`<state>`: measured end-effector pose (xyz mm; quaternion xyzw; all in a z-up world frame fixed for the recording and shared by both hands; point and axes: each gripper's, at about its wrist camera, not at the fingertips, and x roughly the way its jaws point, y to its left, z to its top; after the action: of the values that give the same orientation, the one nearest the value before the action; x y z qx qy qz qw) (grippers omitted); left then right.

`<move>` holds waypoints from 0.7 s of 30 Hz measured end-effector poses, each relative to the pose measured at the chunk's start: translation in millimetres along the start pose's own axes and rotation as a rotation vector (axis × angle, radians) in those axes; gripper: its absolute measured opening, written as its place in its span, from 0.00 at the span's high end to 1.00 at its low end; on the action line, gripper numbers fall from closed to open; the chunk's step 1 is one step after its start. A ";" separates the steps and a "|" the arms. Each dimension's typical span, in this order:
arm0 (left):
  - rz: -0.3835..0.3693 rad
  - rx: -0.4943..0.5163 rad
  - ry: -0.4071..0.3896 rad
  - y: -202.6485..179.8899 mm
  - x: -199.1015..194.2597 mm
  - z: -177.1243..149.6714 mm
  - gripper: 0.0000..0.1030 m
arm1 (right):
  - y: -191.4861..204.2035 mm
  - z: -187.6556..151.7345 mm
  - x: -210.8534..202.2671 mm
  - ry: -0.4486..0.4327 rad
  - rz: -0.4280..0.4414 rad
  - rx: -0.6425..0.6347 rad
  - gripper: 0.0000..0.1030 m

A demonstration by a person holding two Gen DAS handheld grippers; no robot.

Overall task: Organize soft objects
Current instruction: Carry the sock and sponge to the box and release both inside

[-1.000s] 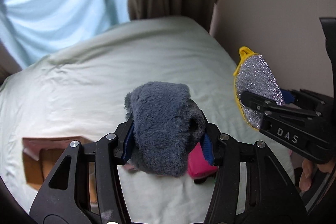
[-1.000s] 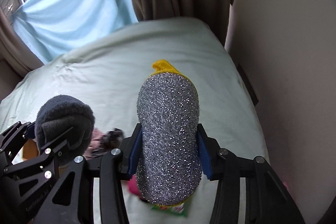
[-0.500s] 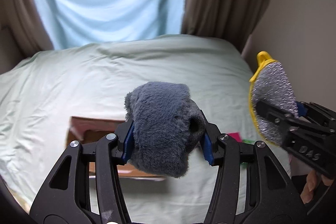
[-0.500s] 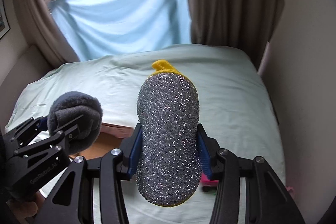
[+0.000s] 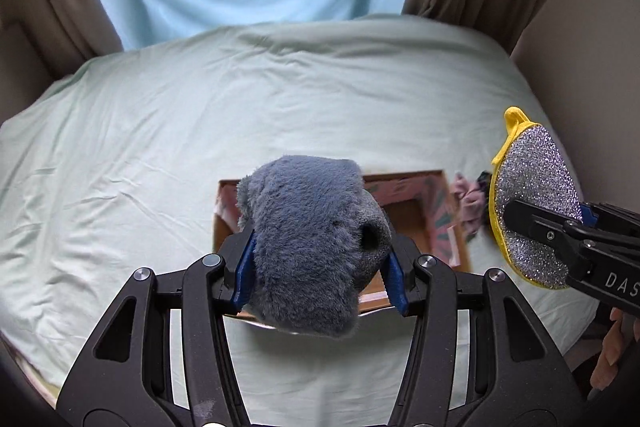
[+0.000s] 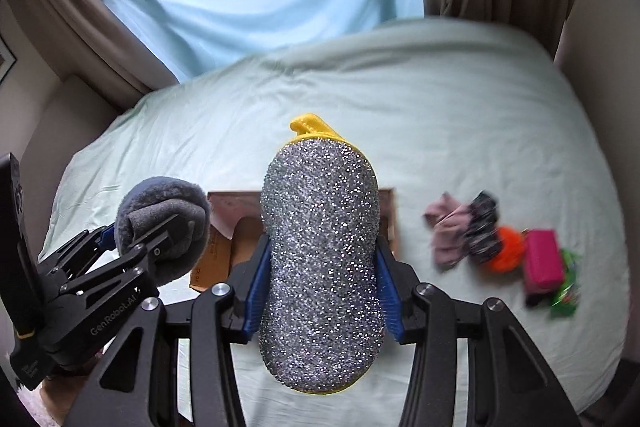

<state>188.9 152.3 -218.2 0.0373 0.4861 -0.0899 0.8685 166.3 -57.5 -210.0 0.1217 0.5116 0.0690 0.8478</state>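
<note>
**Holding two soft items above the box on the bed**

Spreading wide on all sides of the open cardboard box (image 5: 404, 215), the pale green bedsheet (image 5: 160, 147) runs bare back to the curtains. A loose pile of soft things (image 6: 500, 247) lies on the sheet right of the box, near the bed's right edge. The left gripper (image 5: 320, 267) pinches a grey plush toy (image 5: 316, 247) over the box's left part. The right gripper (image 6: 320, 279) clamps a silver sparkly scrubber (image 6: 320, 259) with yellow trim over the box's right part.
</note>
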 end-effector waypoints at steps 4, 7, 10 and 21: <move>-0.009 0.015 0.079 26.0 46.1 -2.6 0.53 | 8.1 -3.2 44.8 0.083 -0.008 0.049 0.57; -0.011 0.024 0.141 35.8 78.6 -3.0 0.53 | 5.3 -2.3 81.8 0.163 -0.019 0.102 0.57; -0.021 0.023 0.191 39.0 105.8 0.1 0.53 | 0.8 -6.7 121.7 0.264 0.005 0.186 0.57; -0.014 0.106 0.338 28.6 175.0 -3.8 0.53 | -33.7 -8.6 205.3 0.468 0.052 0.437 0.55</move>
<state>280.7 159.9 -369.8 0.0942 0.6199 -0.1137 0.7707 254.3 -39.2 -397.7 0.2948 0.6920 0.0052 0.6589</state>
